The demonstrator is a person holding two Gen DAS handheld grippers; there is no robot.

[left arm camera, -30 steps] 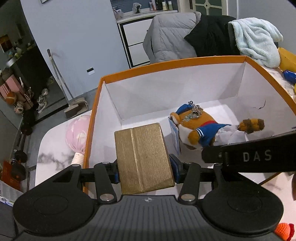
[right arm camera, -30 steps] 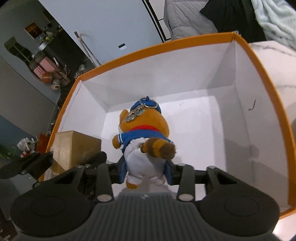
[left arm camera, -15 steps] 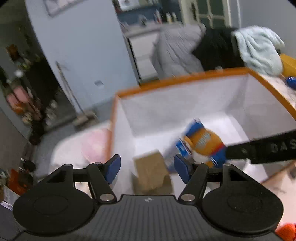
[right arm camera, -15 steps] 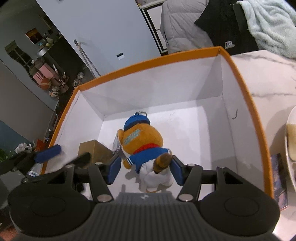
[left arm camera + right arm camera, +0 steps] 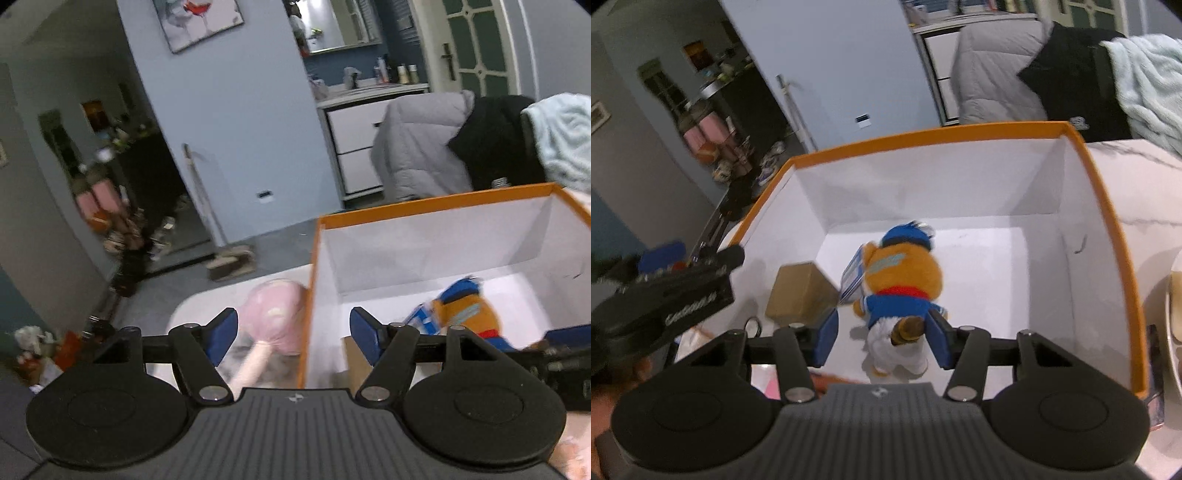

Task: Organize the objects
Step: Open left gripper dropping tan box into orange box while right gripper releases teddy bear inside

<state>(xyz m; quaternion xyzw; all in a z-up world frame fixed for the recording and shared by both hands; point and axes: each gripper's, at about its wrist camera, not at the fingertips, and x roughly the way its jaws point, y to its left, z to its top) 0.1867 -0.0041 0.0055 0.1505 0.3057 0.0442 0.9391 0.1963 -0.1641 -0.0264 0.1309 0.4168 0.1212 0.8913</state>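
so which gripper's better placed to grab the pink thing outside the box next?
Left, probably. The left gripper is open and straddles the orange box wall, the pink item right ahead. The right gripper is open over the plush inside.

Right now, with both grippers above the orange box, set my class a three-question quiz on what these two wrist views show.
1. True or false: the gold box lies inside the orange box.
2. Multiple choice: the right gripper is (A) shut on the plush toy, (B) open with the toy's legs between its fingers, (C) out of view.
3. Fill in: outside the orange box's left wall, in the left wrist view, lies a ____ mallet-shaped object on the table.

Key: 1 true; 2 B; 3 pink. The left gripper is also open and empty.
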